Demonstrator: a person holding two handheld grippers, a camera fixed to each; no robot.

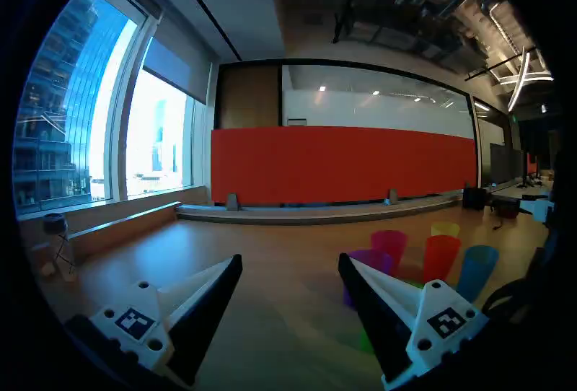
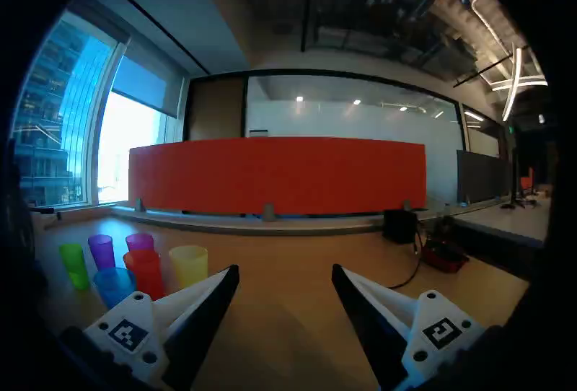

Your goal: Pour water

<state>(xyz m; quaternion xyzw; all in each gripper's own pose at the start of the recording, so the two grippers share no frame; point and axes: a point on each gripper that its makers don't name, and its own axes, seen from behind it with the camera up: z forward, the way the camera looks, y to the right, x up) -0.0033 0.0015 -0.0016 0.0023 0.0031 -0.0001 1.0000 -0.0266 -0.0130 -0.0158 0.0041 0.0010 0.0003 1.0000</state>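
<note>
In the left gripper view, my left gripper (image 1: 288,283) is wide open and empty over the table (image 1: 288,247). The cups (image 1: 440,257) stand upright ahead to its right, the nearest partly behind its right finger. In the right gripper view, my right gripper (image 2: 285,283) gapes too, holding nothing, and the cups (image 2: 146,272) stand ahead to its left. Neither gripper looks clearly nearer.

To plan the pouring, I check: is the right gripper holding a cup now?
No, the right gripper is open, nothing between its fingers; the cups stand apart from it.
</note>
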